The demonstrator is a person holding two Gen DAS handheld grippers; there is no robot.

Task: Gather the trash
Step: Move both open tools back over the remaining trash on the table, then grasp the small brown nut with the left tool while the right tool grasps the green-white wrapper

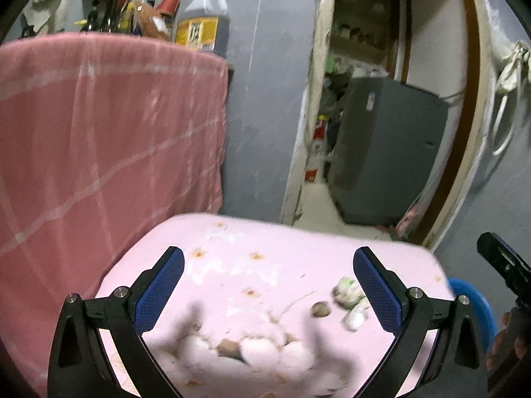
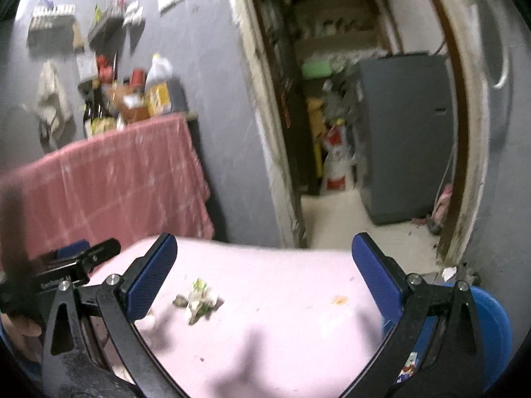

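A pink table (image 1: 282, 258) carries trash. In the left wrist view a crumpled white-green wrapper (image 1: 348, 295) and a small brown scrap (image 1: 320, 310) lie near the right finger. Several white crumpled tissues (image 1: 262, 351) with a brown piece (image 1: 229, 348) lie close to the camera. My left gripper (image 1: 268, 282) is open and empty above them. In the right wrist view the wrapper (image 2: 199, 301) lies on the table (image 2: 282, 298) near the left finger. My right gripper (image 2: 264, 278) is open and empty. The left gripper's body (image 2: 63, 272) shows at left.
A blue bin (image 2: 491, 325) stands at the table's right edge, also in the left wrist view (image 1: 474, 301). A pink cloth (image 1: 99, 149) hangs at left under bottles (image 1: 202, 20). A doorway with a grey cabinet (image 1: 388, 152) is behind.
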